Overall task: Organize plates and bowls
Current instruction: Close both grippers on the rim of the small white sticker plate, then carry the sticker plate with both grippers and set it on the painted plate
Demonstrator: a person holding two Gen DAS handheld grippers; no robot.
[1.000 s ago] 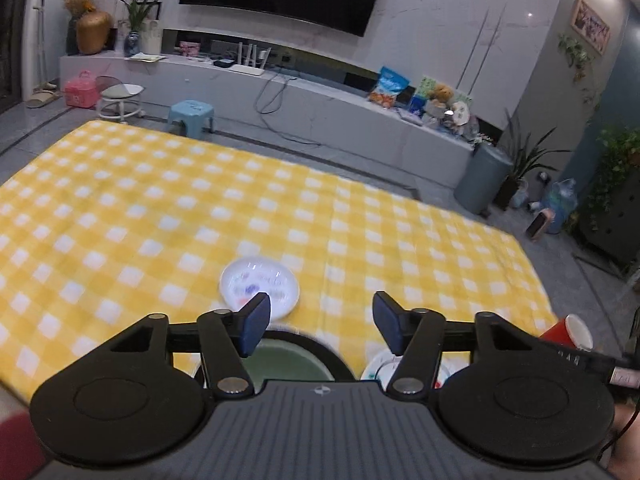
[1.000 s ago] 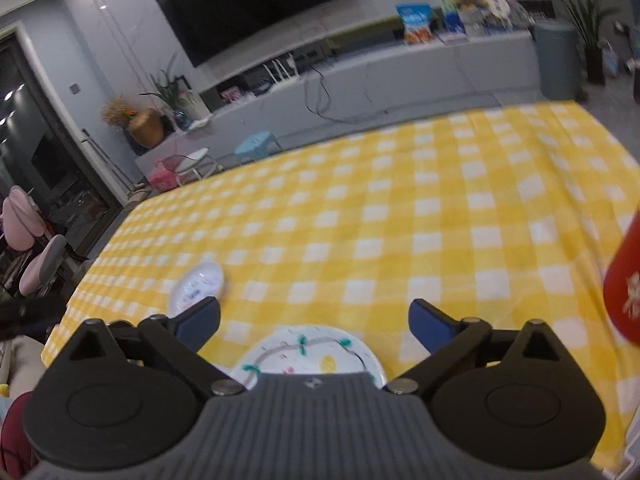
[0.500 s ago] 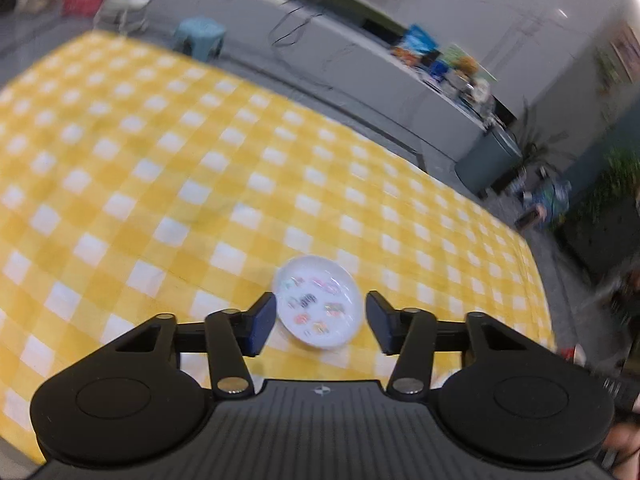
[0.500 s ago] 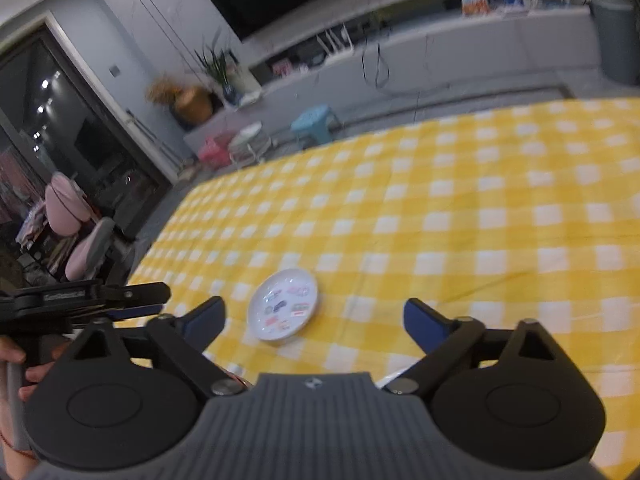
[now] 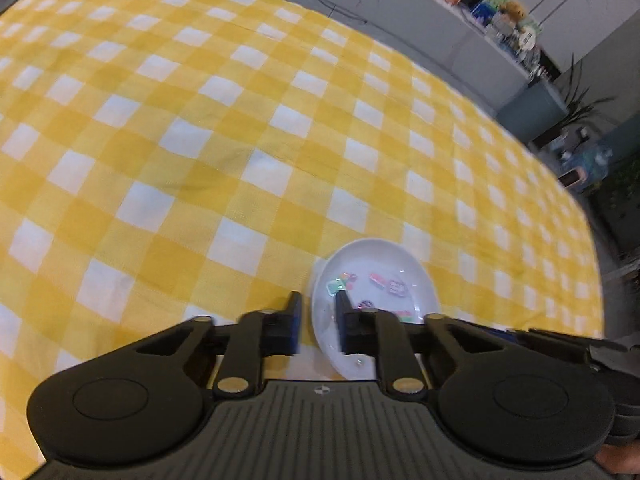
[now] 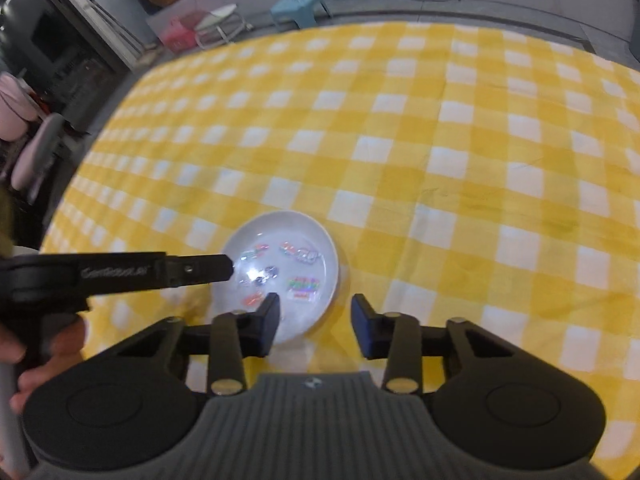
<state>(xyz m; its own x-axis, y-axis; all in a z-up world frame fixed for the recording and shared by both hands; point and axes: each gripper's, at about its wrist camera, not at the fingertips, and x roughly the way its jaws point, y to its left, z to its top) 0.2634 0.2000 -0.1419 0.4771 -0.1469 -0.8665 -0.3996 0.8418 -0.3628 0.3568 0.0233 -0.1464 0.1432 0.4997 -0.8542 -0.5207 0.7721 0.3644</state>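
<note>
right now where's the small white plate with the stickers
The small white plate sits on the yellow checked tablecloth near its front edge. In the left wrist view the left gripper straddles its left rim; the right gripper hovers open just behind it.

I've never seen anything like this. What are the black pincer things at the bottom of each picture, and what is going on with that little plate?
No robot here: a person holds a hand-operated gripper in each hand, each carrying a wide-angle camera looking along its two fingers. One picture is from the left gripper, the other from the right gripper.

On the yellow checked tablecloth lies one small white plate with colourful stickers. In the left view, the fingers straddle the plate's rim, nearly closed; whether they grip it yet, I cannot tell. The right view shows the same gripper reaching in from the side. The right gripper is open, holds nothing, and hovers near the plate's near edge.
</note>
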